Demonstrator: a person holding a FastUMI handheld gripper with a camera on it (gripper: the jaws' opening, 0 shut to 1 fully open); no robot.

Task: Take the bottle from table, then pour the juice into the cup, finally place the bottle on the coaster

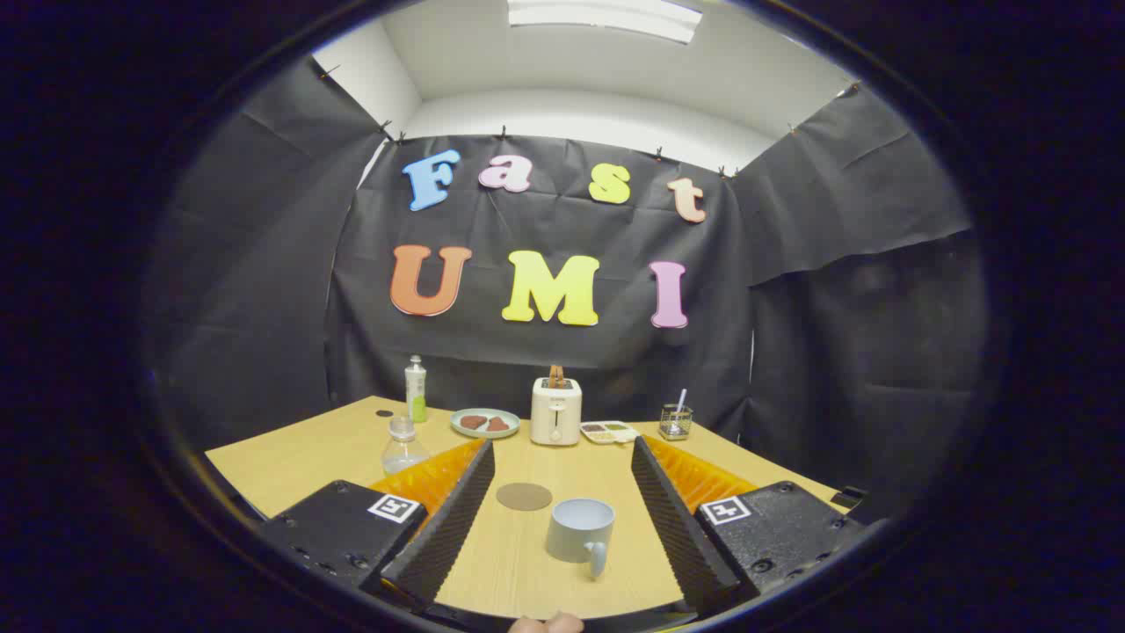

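Fingers (562, 475) spread wide, holding nothing; 1 cup (580, 530) btwn them; 1 coaster (524, 496) beyond; 2 bottles (402, 447) left.

- toaster (555, 411) far beyond the fingers, on the table (290, 457)
- plate (485, 423) just left of it
- tray (609, 432) just right
- wire holder (675, 422) further right
- green-white bottle (416, 389) far left

1. No word or number can be read on the table's things; the print on the white-and-green bottle (415, 388) is too small.
2. Lower left: square black-and-white marker tag (394, 507) on the finger block.
3. Lower right: matching tag (726, 510).
4. Gripper (562, 442) fingers spread wide, the cup (580, 530) between them, untouched.
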